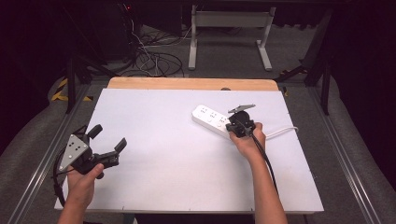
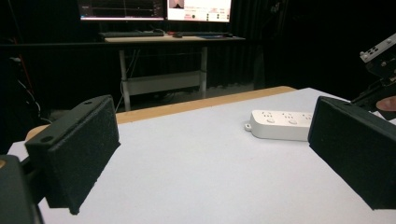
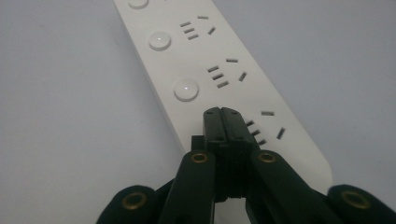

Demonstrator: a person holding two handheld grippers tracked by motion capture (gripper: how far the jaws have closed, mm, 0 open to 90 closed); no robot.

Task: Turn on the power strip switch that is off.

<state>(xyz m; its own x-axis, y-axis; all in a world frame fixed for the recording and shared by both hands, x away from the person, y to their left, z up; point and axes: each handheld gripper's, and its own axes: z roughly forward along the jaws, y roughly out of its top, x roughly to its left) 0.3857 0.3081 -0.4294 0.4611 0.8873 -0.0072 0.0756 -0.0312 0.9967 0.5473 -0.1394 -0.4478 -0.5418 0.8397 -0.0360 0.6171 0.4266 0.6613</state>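
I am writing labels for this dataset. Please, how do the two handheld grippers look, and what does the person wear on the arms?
Both tools are black. The left gripper has two broad, flat, rectangular jaws faced with dark foam-like pads, a grey three-cornered plate with small holes on top, and a black cable. The right gripper has slim black jaws, brass-coloured rivets on its linkage, a grey plate and a black cable. The forearms are bare; no sleeves, gloves or watch are visible.

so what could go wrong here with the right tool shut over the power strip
1. The right tool, shut, sits over the power strip's end by a round button; pressing off-centre could slip onto the socket slots.
2. Nothing holds the strip: the left tool is open and far off, so a push may slide it on the smooth white table.
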